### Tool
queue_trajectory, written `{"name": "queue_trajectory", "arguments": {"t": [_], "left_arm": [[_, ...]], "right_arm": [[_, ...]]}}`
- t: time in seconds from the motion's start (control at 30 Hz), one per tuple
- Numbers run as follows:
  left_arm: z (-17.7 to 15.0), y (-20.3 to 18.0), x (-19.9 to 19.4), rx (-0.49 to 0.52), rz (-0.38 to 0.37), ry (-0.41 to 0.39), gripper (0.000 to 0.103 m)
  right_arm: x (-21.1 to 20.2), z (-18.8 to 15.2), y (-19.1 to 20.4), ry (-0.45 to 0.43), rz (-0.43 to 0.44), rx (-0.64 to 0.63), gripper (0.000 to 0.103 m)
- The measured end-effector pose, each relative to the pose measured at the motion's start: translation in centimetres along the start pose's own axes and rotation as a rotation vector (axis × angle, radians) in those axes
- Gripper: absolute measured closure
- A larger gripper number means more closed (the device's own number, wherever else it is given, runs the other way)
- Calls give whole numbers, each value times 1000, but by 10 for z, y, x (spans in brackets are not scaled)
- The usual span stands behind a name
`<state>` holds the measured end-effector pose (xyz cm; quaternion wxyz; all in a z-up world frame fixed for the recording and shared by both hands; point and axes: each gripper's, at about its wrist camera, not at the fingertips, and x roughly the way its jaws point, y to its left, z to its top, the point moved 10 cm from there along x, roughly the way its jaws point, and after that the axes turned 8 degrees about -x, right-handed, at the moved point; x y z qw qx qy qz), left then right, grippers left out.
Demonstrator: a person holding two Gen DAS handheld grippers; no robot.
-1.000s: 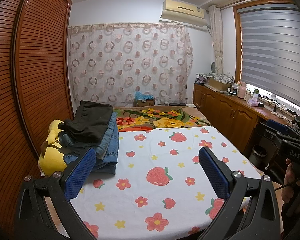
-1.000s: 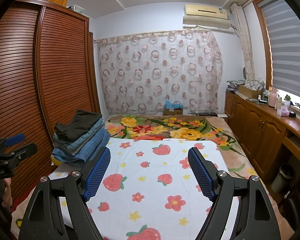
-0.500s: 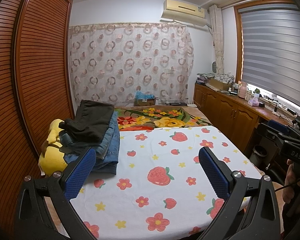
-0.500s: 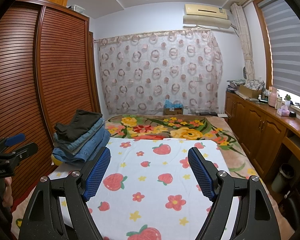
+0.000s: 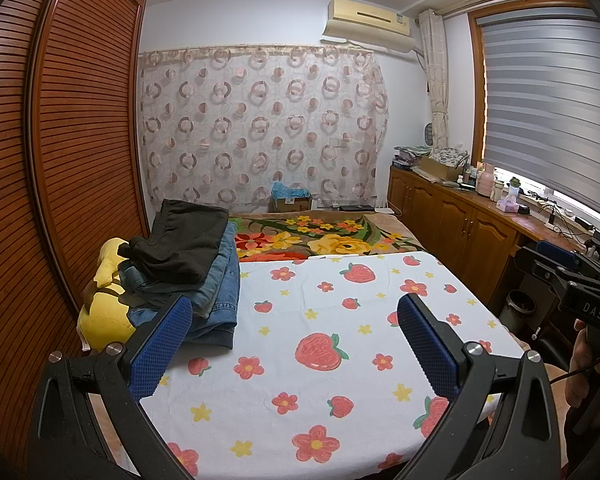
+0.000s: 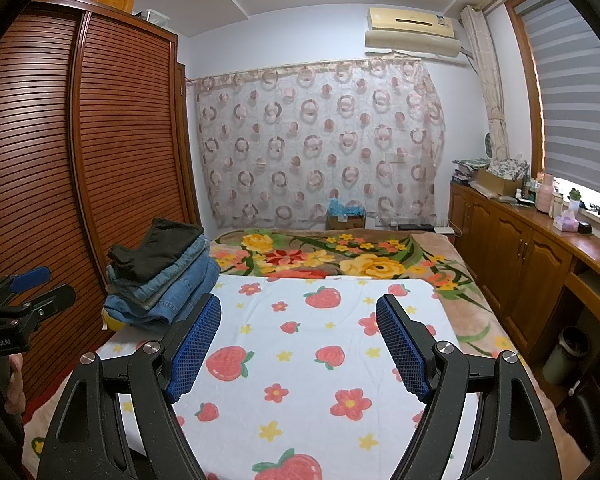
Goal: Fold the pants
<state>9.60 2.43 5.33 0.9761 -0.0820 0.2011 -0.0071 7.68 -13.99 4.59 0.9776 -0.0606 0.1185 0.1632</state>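
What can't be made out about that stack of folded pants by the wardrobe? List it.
- How many pairs: the layers in the stack of folded blue denim and black pants blur together in both wrist views.
- Yellow plush cushion: largely covered by the stack in the left wrist view, nearly hidden in the right.
- Stack's near corner: blocked by the left gripper's open jaws.

Strawberry sheet bare – pants stack blocks left edge.

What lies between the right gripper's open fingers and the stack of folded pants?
Only bare strawberry-print sheet, seen in the right wrist view; the right gripper holds nothing, and the pants stack sits apart at left.
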Motion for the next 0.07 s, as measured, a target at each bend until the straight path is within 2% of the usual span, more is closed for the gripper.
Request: {"name": "queue_trajectory", "arguments": {"t": [0.07], "left_arm": [[0,0,-1,-1,-1,0,0]], "right_arm": [[-1,-1,1,1,-1,-1,21]]}}
